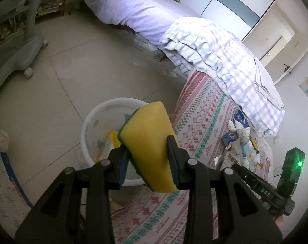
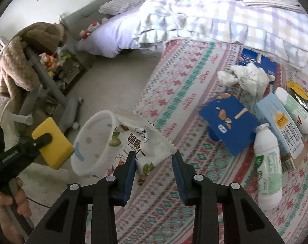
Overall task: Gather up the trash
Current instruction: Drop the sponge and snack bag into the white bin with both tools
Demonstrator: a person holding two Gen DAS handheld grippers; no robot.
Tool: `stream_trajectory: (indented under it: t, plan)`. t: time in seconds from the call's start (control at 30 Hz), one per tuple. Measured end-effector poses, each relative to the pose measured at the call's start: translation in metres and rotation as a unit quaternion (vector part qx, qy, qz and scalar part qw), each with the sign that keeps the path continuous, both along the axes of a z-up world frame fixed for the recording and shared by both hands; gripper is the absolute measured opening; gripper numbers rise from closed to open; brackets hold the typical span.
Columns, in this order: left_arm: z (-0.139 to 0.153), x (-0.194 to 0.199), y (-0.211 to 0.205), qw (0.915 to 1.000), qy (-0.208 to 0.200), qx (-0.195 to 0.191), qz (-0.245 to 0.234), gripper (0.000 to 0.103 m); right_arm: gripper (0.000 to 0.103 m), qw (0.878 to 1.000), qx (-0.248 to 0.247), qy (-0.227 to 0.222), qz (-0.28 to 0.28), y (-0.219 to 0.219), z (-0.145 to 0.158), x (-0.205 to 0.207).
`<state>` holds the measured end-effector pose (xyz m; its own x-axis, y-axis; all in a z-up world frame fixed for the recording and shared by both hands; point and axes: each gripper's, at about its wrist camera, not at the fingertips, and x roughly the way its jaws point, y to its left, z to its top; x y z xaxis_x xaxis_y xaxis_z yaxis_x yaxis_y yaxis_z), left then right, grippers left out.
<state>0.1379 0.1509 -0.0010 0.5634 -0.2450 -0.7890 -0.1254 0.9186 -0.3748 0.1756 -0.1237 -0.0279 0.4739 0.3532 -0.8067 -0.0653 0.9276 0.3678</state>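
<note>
My left gripper (image 1: 147, 144) is shut on a yellow sponge with a green back (image 1: 147, 148), held above a white plastic bin (image 1: 89, 126) on the floor beside the bed. The sponge (image 2: 52, 142) and bin (image 2: 93, 140) also show in the right wrist view. My right gripper (image 2: 154, 156) has its jaws apart around a white pecan snack packet (image 2: 141, 144) that lies at the bed's edge, next to the bin. I cannot tell whether the pads grip it. Further trash lies on the patterned bedspread (image 2: 174, 81): a blue box (image 2: 229, 126), a white bottle (image 2: 267, 166), crumpled tissue (image 2: 247, 75).
A light-blue carton (image 2: 279, 126) and a second bottle (image 2: 296, 107) lie at the right. A checked quilt (image 1: 225, 61) is heaped on the bed. A grey wheeled stand (image 1: 17, 46) is on the tiled floor (image 1: 82, 71) at the left. The bin holds some yellow scraps (image 1: 113, 138).
</note>
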Motion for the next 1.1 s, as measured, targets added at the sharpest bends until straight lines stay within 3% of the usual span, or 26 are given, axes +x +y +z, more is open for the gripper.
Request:
stream_trajectory:
  t: [0.13, 0.2, 0.6, 1.0, 1.07, 1.1]
  plan:
    - [-0.004, -0.003, 0.013, 0.9998, 0.012, 0.010, 0.013, 0.058, 0.037, 1.000, 0.003, -0.008, 0.008, 0.013, 0.001, 0.001]
    - [-0.006, -0.007, 0.022, 0.9994, 0.020, 0.019, 0.023, 0.072, 0.037, 1.000, -0.001, -0.011, 0.011, 0.018, 0.001, 0.003]
    - [-0.016, -0.021, 0.053, 0.9911, 0.056, 0.108, 0.054, 0.098, 0.038, 0.999, -0.022, -0.009, 0.041, 0.072, -0.009, 0.022]
    - [-0.013, -0.029, 0.068, 0.9863, 0.049, 0.146, 0.059, 0.099, 0.040, 0.998, -0.029, -0.004, 0.055, 0.121, -0.020, 0.047]
    - [-0.013, -0.030, 0.067, 0.9865, 0.050, 0.144, 0.059, 0.099, 0.043, 0.998, -0.025, -0.007, 0.057, 0.124, -0.019, 0.048]
    - [-0.013, -0.030, 0.068, 0.9865, 0.050, 0.144, 0.059, 0.099, 0.049, 0.998, -0.020, -0.005, 0.058, 0.124, -0.019, 0.049]
